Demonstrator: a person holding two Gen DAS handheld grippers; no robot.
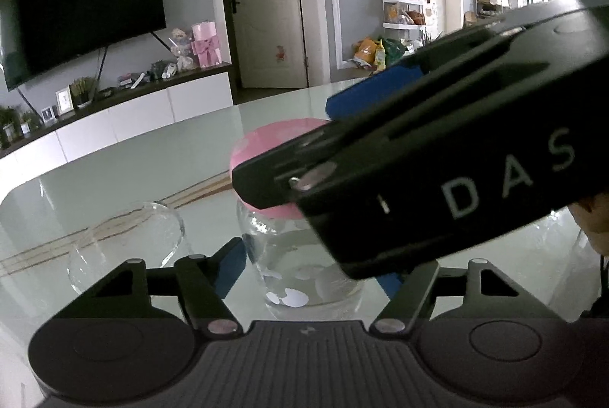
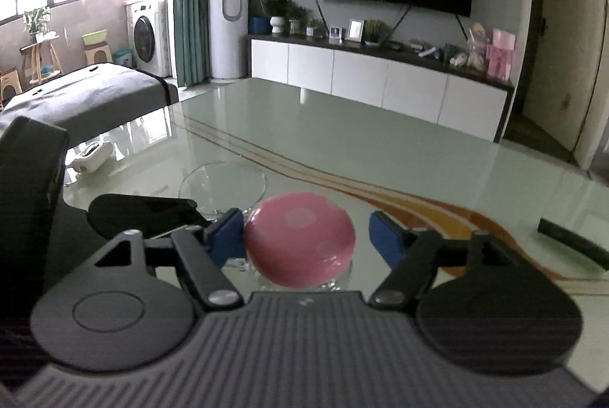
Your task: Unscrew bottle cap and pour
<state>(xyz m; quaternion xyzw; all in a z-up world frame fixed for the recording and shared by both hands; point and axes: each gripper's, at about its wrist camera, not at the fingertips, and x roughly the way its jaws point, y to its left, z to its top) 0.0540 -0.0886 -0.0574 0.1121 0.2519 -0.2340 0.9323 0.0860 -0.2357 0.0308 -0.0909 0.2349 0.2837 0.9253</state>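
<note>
A clear glass bottle [image 1: 304,267] with a pink dotted cap [image 1: 266,145] stands on the glass table. My left gripper [image 1: 308,265] is shut on the bottle's body, its blue pads against both sides. My right gripper [image 2: 308,236] reaches over the bottle from the right in the left wrist view. Its jaws stand around the pink cap [image 2: 300,236]: the left pad touches the cap, the right pad [image 2: 388,240] is a little apart from it. An empty clear glass [image 1: 125,248] stands to the left of the bottle; it also shows behind the cap in the right wrist view [image 2: 222,181].
The pale green glass table [image 2: 342,141] stretches ahead. A white object [image 2: 91,156] lies at its left edge and a dark bar [image 2: 571,240] at the right. A grey covered chair [image 2: 87,96] stands beyond the left edge.
</note>
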